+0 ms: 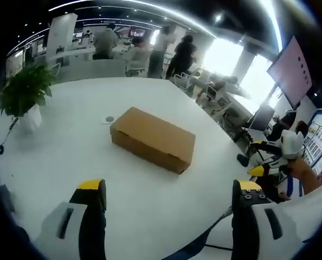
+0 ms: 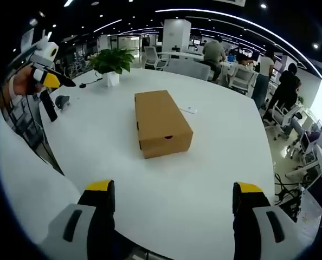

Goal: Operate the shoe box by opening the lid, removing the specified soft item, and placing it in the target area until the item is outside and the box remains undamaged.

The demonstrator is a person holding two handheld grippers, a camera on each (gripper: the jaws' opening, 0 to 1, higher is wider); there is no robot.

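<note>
Yellow-tipped and black, my left fingers (image 1: 169, 189) stand wide apart over the white tabletop (image 1: 69, 146), holding nothing and touching nothing. My right fingers (image 2: 174, 192) are spread just as wide, also empty, above the tabletop's near edge. Both hands hover level, pointing across the tabletop towards the brown cardboard shoe box (image 1: 153, 138). In the left gripper view the shoe box lies well ahead of my fingers, lid shut, set at an angle; my other hand shows at the far right edge. In the right gripper view the shoe box (image 2: 161, 123) sits ahead between my fingers, its short end with a small notch facing me. A potted plant (image 2: 112, 62) stands beyond it, near the far edge.
</note>
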